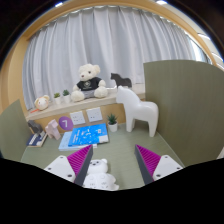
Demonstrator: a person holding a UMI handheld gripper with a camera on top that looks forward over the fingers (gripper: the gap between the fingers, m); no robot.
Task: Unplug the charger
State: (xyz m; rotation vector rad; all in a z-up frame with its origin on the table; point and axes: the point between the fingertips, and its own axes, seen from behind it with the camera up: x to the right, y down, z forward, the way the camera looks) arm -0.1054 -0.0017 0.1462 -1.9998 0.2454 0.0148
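No charger, plug or socket shows in this view. My gripper (113,152) is open, its magenta pads (78,160) spread wide over a grey-green table top (120,140). A small white bear figure (100,176) rests on the table between the fingers, nearer the left one, with a gap at either side. Its lower part is hidden.
Beyond the fingers lie a blue book (84,136) and a white card. A white toy horse (139,112) and a small potted plant (112,122) stand further back. A big teddy bear (90,80) sits on a shelf before curtains. A green panel (182,100) stands at right.
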